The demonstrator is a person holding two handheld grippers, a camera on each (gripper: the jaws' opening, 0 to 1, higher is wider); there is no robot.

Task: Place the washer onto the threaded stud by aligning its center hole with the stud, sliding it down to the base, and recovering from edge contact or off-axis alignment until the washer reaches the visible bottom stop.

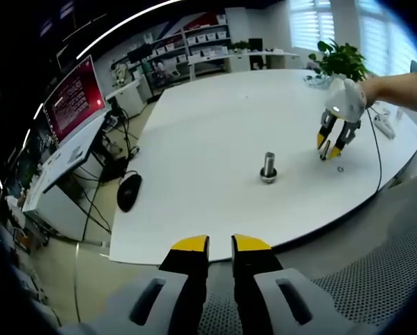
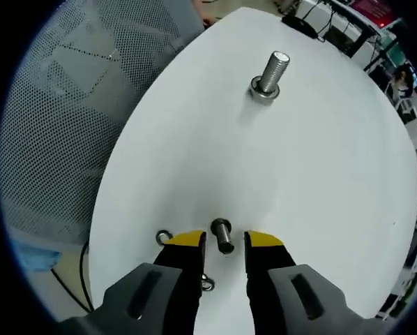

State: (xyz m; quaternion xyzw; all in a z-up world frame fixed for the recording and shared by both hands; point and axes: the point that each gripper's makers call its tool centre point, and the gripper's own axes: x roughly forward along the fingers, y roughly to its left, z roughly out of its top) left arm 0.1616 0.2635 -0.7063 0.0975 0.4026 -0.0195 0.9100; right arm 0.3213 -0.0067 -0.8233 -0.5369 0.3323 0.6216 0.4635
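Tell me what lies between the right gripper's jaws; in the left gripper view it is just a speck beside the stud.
Observer: In the right gripper view, a short dark bolt-like piece lies on the table between the open jaws of the right gripper. Neither jaw touches it.
Operator: Any washers near it? I can make out one ring.
Observer: Two. The outer ring lies just outside one jaw, and the second ring is partly under that same jaw.
Operator: Is the stud already loaded?
Observer: Seen closer, the stud looks bare above its base collar.
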